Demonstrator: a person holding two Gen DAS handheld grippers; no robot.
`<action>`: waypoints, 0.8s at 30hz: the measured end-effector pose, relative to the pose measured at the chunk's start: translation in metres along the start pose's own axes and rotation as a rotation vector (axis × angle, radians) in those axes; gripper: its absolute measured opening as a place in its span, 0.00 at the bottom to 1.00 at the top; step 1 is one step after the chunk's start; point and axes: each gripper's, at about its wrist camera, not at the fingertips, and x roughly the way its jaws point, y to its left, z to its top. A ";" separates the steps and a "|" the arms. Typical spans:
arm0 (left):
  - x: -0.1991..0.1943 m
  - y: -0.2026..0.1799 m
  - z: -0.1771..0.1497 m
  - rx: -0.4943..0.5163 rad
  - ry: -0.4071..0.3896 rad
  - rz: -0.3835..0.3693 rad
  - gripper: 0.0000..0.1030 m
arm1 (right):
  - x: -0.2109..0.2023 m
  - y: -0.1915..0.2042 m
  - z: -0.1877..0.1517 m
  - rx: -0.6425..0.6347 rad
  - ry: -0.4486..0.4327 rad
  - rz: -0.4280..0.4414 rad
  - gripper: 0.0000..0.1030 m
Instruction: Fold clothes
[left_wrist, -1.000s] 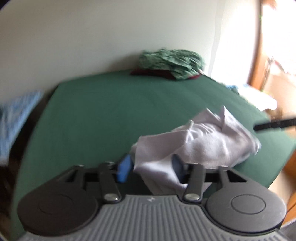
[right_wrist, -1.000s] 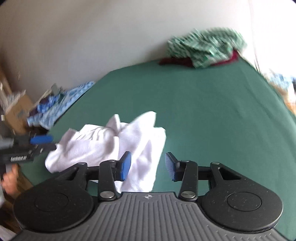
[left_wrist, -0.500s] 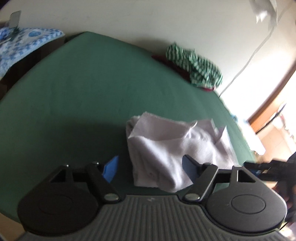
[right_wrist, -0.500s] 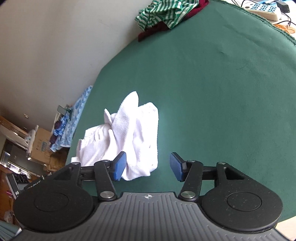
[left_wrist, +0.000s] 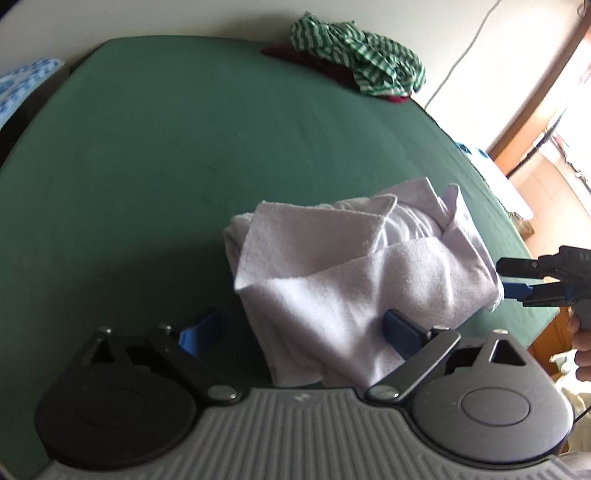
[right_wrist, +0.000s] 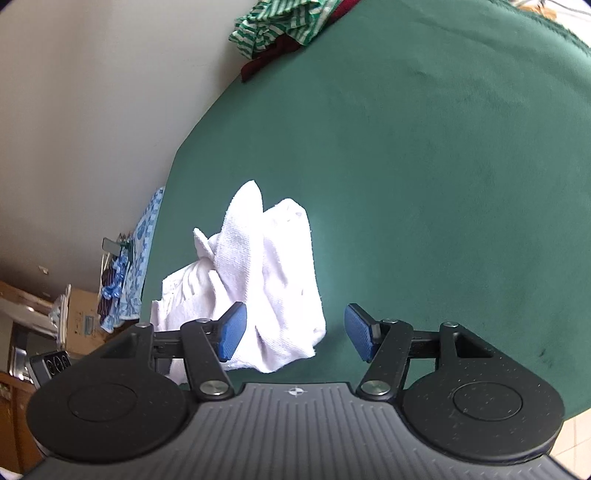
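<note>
Layout of cloth items on the bed, seen from both wrist cameras.

A crumpled towel lies on the bed close to its near edge; the left gripper sits over that edge with the towel's near end between its opening jaws, the pads clear of the cloth; the right gripper, jaws also opening, is at the towel's other end, its left pad against the cloth and its right pad over bare bed; a heap of clothes lies at the far edge against the wall, well apart from the towel; a patterned cloth hangs beyond the bed's left edge; bare bed lies between towel and heap.
</note>
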 end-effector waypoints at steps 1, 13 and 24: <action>0.001 0.000 0.000 0.011 0.011 -0.002 0.95 | 0.001 -0.001 -0.001 0.015 -0.006 0.003 0.60; 0.010 -0.003 0.006 0.085 0.051 0.006 0.99 | 0.002 -0.007 -0.007 0.089 -0.052 0.053 0.60; 0.012 -0.016 0.000 0.029 0.044 0.117 0.99 | 0.021 -0.007 0.019 0.026 0.072 0.142 0.60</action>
